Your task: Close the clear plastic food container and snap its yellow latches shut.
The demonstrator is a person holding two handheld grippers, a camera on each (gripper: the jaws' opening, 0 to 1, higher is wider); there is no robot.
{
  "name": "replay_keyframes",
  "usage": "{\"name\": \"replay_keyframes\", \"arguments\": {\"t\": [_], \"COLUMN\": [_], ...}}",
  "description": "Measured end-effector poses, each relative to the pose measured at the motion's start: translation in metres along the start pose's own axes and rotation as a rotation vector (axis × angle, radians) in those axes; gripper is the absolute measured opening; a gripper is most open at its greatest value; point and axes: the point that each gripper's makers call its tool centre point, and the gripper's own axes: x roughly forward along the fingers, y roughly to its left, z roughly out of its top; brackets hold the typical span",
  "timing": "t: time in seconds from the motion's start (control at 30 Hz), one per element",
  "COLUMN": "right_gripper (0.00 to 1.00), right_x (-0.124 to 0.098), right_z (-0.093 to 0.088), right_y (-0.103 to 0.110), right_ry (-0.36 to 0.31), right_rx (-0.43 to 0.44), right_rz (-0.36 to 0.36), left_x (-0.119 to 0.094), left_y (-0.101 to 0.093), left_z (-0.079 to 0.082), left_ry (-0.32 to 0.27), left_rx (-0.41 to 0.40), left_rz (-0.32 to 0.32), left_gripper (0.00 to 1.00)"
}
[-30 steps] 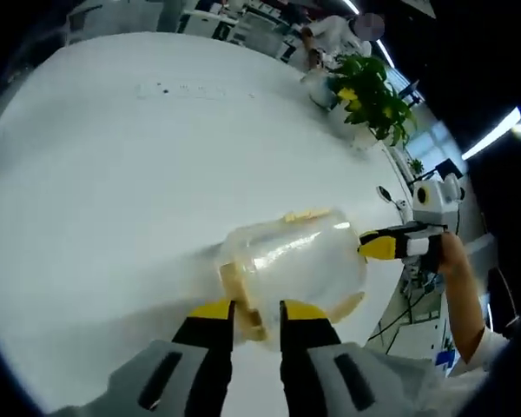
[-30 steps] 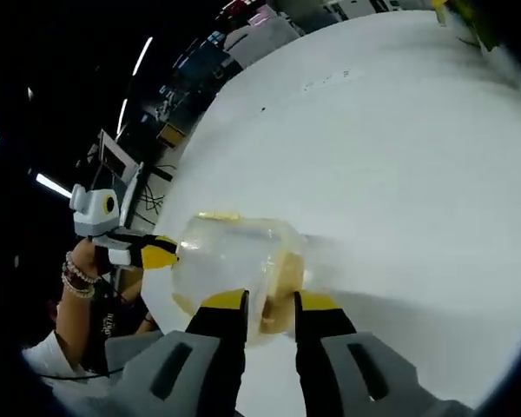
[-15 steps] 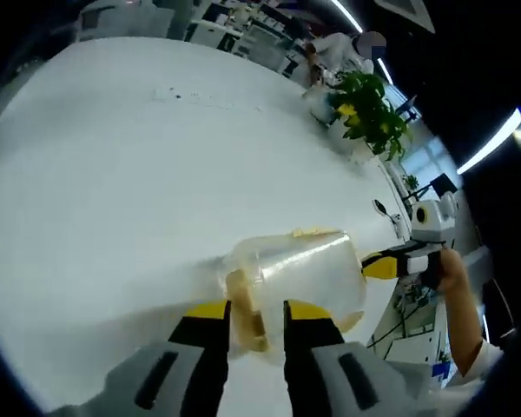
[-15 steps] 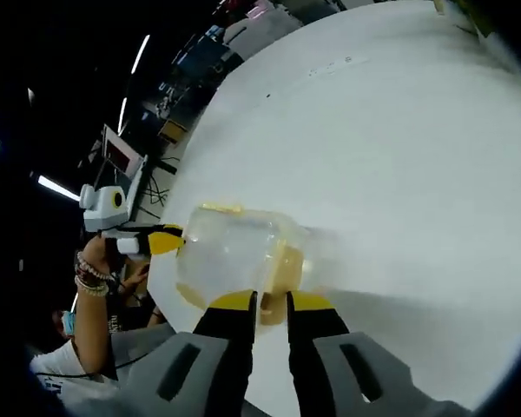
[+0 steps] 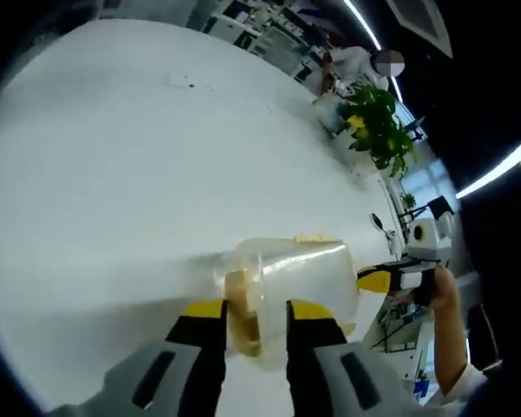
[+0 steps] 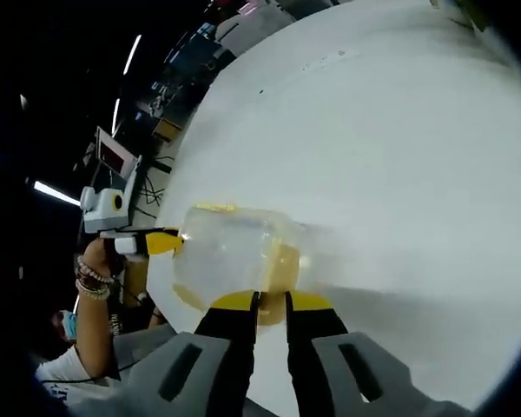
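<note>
Since a second ago, right hand-held gripper point(image 6: 268, 300) narrowed from a clear gap to a thin slit, now pinching the yellow latch point(image 6: 273, 280) at the near end of the container point(image 6: 234, 261); likely a latch being squeezed home on that side. Left hand-held gripper point(image 5: 256, 309) about as wide as before, jaws apart and straddling the latch point(image 5: 245, 314) at its own near end, tips close against or touching it, not visibly clamped. Container on its side on the white bench point(image 5: 139, 165), held between the two hand-held grippers, one at each end, near the bench edge; lid seemingly on already, though clear plastic makes the seam hard to read. In the left view, right hand-held gripper's yellow tip point(image 5: 375, 280) at the far end; in the right view, left one's tip point(image 6: 161, 242) likewise. Judged stage: closing done, latching under way, left latch probably next. Plant point(image 5: 378, 126) well away at the far bench edge.
</note>
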Motion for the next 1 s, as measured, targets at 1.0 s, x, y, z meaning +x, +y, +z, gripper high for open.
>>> {"name": "replay_keyframes", "arguments": {"t": [1.0], "right_gripper": [0.08], "right_x": [-0.001], "right_z": [0.002], "right_y": [0.002], "right_ry": [0.046], "right_rx": [-0.012], "right_rz": [0.039], "left_x": [-0.010], "left_y": [-0.001], "left_z": [-0.005], "left_ry": [0.026], "left_rx": [-0.087], "left_rz": [-0.055], "left_gripper": [0.15]}}
